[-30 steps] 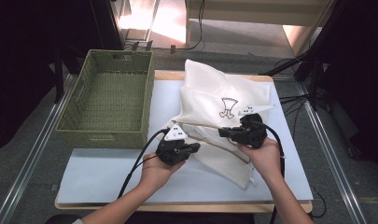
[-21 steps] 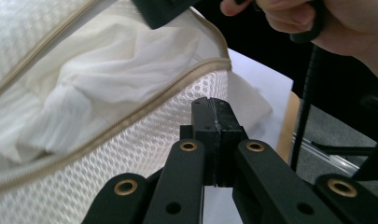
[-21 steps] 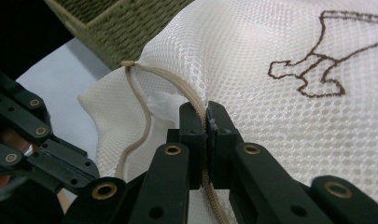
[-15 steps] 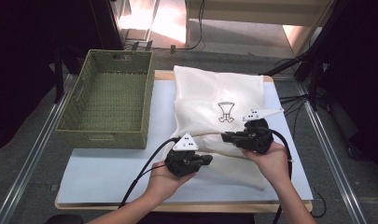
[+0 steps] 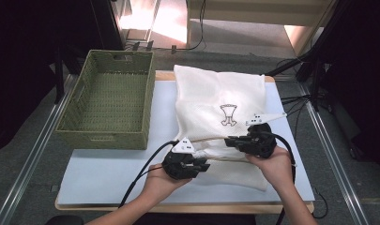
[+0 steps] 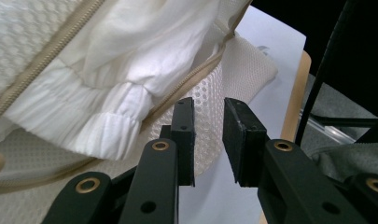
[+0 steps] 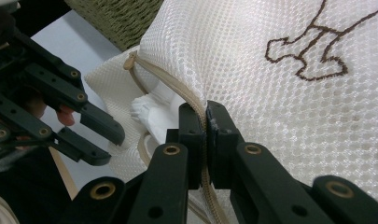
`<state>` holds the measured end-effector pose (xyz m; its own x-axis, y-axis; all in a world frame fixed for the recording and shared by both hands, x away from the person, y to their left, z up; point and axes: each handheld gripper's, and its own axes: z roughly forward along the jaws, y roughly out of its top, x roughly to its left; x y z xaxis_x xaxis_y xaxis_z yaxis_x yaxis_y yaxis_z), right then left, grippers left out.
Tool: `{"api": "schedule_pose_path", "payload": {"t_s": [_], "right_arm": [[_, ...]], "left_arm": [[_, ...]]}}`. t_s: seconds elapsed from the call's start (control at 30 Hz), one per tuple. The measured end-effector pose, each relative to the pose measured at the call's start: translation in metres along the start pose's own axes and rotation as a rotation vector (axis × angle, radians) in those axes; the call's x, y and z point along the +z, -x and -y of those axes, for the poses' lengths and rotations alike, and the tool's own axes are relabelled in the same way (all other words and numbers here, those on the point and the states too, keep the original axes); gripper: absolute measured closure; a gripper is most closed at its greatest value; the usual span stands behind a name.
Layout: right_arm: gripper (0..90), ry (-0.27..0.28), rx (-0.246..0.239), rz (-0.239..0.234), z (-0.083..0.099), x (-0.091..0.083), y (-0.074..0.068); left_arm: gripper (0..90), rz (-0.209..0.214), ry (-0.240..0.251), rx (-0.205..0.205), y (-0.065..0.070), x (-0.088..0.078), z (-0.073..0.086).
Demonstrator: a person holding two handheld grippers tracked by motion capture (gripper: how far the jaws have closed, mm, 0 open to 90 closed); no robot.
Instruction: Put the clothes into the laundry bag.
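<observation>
Left gripper (image 6: pixel 207 140) just opened, jaws apart and off the mesh bag (image 5: pixel 216 101) at frame centre, right gripper (image 7: pixel 206 135) clamped on its zipper edge (image 7: pixel 196 100), white cloth (image 6: pixel 130 70) showing inside, so likely regrasping or zipping next.

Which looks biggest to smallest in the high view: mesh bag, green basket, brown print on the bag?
1. mesh bag, though close to the basket in apparent area, so that order is unsure
2. green basket
3. brown print, clearly smallest
</observation>
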<state>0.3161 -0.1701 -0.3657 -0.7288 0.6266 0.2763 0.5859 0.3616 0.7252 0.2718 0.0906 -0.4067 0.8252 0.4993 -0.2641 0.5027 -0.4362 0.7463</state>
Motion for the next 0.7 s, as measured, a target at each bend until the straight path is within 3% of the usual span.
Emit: {"api": "schedule_pose_path", "payload": {"t_s": [0.13, 0.23, 0.5, 0.57, 0.63, 0.7], "right_arm": [[87.1, 0.001, 0.001, 0.002, -0.001, 0.001, 0.000], [87.1, 0.006, 0.006, 0.004, -0.002, 0.002, 0.000], [87.2, -0.001, 0.016, 0.010, -0.004, 0.007, 0.001], [87.2, 0.001, 0.020, 0.008, -0.004, 0.007, 0.001], [87.2, -0.002, 0.022, 0.008, -0.004, 0.007, 0.002], [87.2, -0.001, 0.022, 0.009, -0.003, 0.006, 0.002]], "left_arm": [[78.0, -0.030, 0.041, -0.025, -0.004, -0.006, -0.003], [90.0, -0.069, 0.054, -0.042, -0.008, -0.007, -0.008], [90.0, -0.096, 0.033, -0.017, -0.004, 0.027, -0.009], [90.0, -0.137, 0.009, 0.018, -0.007, 0.038, -0.010], [90.0, -0.176, -0.016, 0.017, -0.014, 0.045, -0.010], [90.0, -0.223, -0.007, 0.012, -0.023, 0.048, -0.010]]}}
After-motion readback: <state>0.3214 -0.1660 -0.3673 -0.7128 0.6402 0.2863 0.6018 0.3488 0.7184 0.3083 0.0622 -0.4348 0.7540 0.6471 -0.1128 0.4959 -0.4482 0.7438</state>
